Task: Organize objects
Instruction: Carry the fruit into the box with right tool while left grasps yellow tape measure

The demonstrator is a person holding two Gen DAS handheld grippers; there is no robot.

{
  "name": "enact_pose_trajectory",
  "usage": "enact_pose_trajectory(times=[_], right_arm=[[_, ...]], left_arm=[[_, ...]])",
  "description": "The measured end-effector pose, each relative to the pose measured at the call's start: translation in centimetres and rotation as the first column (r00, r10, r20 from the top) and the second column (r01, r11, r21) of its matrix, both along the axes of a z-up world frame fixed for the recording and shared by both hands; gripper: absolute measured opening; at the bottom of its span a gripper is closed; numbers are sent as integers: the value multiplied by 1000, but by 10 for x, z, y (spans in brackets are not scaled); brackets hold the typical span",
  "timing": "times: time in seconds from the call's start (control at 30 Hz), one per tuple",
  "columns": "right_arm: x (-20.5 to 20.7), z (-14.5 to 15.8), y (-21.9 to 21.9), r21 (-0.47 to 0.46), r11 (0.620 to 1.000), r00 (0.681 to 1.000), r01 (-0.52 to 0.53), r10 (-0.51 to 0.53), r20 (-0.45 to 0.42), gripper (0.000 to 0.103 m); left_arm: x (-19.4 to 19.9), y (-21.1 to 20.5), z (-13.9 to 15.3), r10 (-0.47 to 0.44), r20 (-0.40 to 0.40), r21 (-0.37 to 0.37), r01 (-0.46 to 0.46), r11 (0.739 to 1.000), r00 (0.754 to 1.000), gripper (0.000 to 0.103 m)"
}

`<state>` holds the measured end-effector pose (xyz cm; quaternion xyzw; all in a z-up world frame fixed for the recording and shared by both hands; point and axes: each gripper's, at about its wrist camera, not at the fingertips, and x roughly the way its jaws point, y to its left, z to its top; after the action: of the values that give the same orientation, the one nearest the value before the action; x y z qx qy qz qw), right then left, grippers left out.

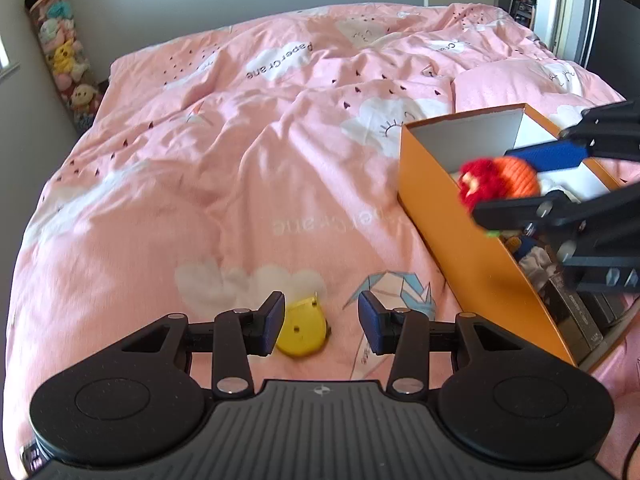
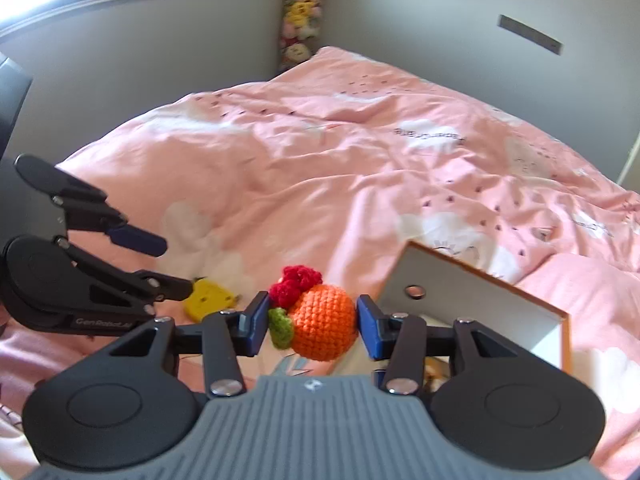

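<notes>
A pink duvet (image 1: 224, 168) spreads out ahead of both grippers. An orange box (image 1: 472, 240) sits to the right of the left gripper (image 1: 322, 322), whose jaws stand apart with nothing between them. The right gripper (image 2: 312, 322) is clamped on a crocheted orange toy (image 2: 324, 322) beside the box's near end. A small yellow piece (image 1: 302, 330) lies on the duvet just ahead of the left gripper's fingertips.

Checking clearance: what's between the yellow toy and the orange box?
Only bare pink duvet, seen in the left wrist view: nothing lies between the yellow toy and the orange box.
</notes>
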<state>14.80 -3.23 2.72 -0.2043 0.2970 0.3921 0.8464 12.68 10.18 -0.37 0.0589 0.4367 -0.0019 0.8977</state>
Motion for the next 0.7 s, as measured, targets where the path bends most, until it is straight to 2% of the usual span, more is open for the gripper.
enact_pose_trajectory(times=[0.1, 0.2, 0.27, 0.33, 0.4, 0.47, 0.7], right_arm=[[22, 4, -17, 26, 997, 997, 69, -68, -35, 49], [44, 0, -36, 61, 987, 984, 147, -140, -115, 49], [56, -7, -49, 76, 976, 967, 205, -190, -167, 49], [63, -16, -58, 84, 969, 949, 233, -207, -236, 49], [66, -28, -61, 84, 969, 931, 230, -194, -310, 49], [66, -39, -60, 78, 972, 914, 221, -178, -365, 49], [70, -79, -55, 10, 972, 841, 233, -196, -504, 49]], left_arm=[[16, -3, -12, -29, -42, 4, 30, 1000, 999, 51], [33, -4, -34, 2, -129, 53, 5, 999, 992, 53], [43, 2, -48, 56, -181, 37, -50, 998, 982, 61], [50, 15, -61, 136, -229, -24, -145, 989, 964, 67], [52, 26, -70, 196, -244, -71, -219, 973, 950, 70], [52, 31, -74, 240, -244, -76, -265, 961, 940, 73], [52, 32, -85, 257, -261, -81, -286, 955, 931, 75]])
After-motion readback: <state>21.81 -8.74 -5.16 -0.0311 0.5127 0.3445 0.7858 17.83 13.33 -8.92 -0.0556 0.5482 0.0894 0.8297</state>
